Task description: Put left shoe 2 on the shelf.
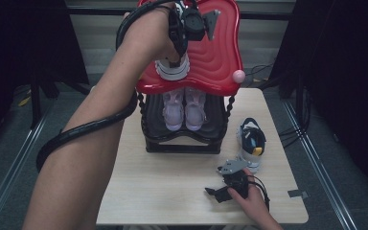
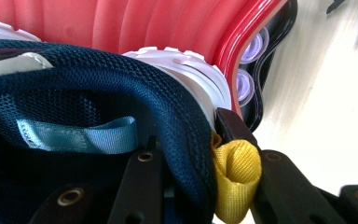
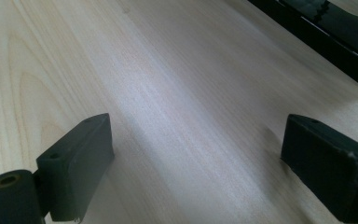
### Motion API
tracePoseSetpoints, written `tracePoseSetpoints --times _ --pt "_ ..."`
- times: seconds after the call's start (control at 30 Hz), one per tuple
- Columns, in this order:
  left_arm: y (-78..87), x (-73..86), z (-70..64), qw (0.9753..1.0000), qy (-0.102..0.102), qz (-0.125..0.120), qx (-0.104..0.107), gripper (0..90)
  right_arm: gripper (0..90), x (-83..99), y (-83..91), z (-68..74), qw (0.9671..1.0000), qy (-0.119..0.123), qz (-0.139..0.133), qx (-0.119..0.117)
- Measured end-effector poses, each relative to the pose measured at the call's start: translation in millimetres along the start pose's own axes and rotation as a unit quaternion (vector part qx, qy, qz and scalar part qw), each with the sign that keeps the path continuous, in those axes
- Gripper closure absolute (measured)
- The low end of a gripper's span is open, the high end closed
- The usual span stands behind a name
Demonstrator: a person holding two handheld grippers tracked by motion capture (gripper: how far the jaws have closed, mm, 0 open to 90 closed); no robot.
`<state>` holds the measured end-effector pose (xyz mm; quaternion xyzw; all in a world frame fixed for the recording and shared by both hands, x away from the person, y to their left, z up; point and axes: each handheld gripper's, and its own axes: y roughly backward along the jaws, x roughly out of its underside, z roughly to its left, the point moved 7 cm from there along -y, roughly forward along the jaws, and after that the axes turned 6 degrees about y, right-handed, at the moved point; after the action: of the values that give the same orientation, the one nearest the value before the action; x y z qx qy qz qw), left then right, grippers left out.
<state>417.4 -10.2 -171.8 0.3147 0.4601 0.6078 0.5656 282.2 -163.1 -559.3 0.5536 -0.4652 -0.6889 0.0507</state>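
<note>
Red rack top (image 1: 218, 52) bears an unbranded navy shoe (image 2: 98, 93), pinched by the left hand-held gripper (image 1: 178, 48); right hand-held gripper (image 3: 196, 163) gapes.

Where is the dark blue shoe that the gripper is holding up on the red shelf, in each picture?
High view: the blue shoe sits top middle on the red shelf, under the left gripper.
Left gripper view: its mesh collar spreads over the left and middle, clamped at the yellow heel loop.
Right gripper view: not in it.
Shared landmark: the wooden table.
</note>
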Motion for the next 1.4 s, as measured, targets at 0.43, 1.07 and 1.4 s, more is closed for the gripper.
tracePoseSetpoints --times 0.43,1.07,1.4 --pt "-6.8 -0.8 3.5 0.9999 0.008 0.009 -0.002 71.3 8.5 -0.1 -0.2 -0.2 1.0 0.0 0.0 -0.001" --pt "-8.1 -0.2 6.5 0.9998 -0.004 0.005 -0.017 70.9 8.5 -0.1 -0.2 -0.1 1.0 0.0 0.0 -0.001" --pt "-8.5 2.8 7.0 0.9999 0.006 0.0 -0.014 70.1 8.5 -0.1 -0.2 -0.3 1.0 0.0 0.0 -0.001"
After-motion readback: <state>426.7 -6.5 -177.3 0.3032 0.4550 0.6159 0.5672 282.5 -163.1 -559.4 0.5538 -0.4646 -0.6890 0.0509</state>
